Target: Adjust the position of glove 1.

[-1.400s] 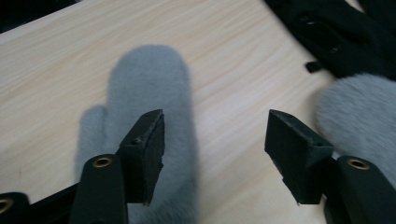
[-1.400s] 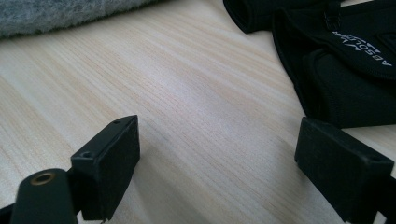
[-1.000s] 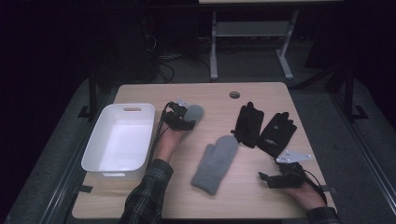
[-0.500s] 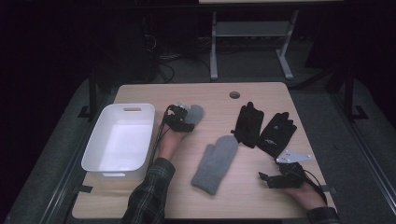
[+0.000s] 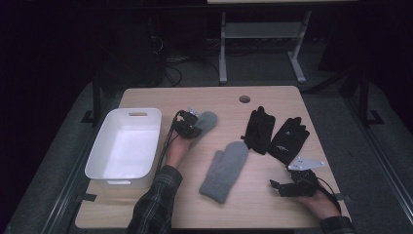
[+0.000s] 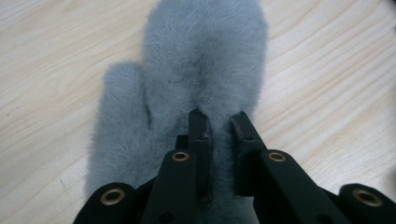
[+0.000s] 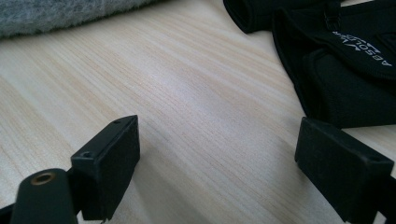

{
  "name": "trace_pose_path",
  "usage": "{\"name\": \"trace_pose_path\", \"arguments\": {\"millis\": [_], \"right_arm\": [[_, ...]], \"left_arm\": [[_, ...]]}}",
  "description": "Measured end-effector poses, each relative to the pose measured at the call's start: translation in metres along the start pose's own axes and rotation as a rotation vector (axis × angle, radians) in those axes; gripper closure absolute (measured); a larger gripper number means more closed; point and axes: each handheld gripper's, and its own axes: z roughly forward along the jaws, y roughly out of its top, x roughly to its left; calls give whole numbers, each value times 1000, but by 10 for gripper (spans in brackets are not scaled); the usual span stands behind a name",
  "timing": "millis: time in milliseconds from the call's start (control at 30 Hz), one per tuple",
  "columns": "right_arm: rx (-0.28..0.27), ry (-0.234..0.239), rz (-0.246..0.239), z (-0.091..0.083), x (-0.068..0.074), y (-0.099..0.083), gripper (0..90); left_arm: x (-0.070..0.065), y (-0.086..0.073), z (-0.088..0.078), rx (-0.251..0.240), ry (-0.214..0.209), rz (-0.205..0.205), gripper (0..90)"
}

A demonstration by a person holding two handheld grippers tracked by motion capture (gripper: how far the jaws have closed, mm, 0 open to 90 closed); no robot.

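A grey furry mitten (image 6: 196,70) is pinched near its cuff between the jaws of the left tongs (image 6: 219,126), which are drawn narrow on a fold of the fur; the thumb of the mitten is seen at 9 o'clock of the jaw tips in the left gripper view. In the high view the same mitten (image 5: 207,122) lies flat on the counter (image 5: 214,97), just at 3 o'clock of the left tongs (image 5: 187,127) and close beside a white bin (image 5: 100,151), which is placed at the 9 o'clock side of the counter. A second grey mitten (image 5: 224,170) is laid near the middle of the counter. Two black gloves (image 5: 275,134) are set side by side at about 2 o'clock of it.

The right tongs (image 5: 287,186) are held low over the counter near its 4 o'clock corner, with the jaws spread wide and nothing between them. In the right gripper view bare wood is seen between them, with one black glove (image 7: 345,70) near the far jaw.

The counter is of pale wood, with a round hole (image 5: 244,99) near its far edge. The room around it is dark; a metal frame (image 5: 258,44) and cables are made out on the floor beyond.

The left forearm, in a plaid sleeve (image 5: 156,204), is stretched forward from the near edge. The right hand (image 5: 319,204) is rested near the near edge.
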Motion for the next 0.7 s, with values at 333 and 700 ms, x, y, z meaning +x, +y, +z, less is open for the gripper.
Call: {"name": "trace_pose_path", "arguments": {"millis": [333,700], "right_arm": [[1,0,1,0,0,0,138],[0,0,1,0,0,0,138]], "left_arm": [[3,6,-21,-53,-52,-35,828],[-9,15,-56,-94,-110,-40,828]]}}
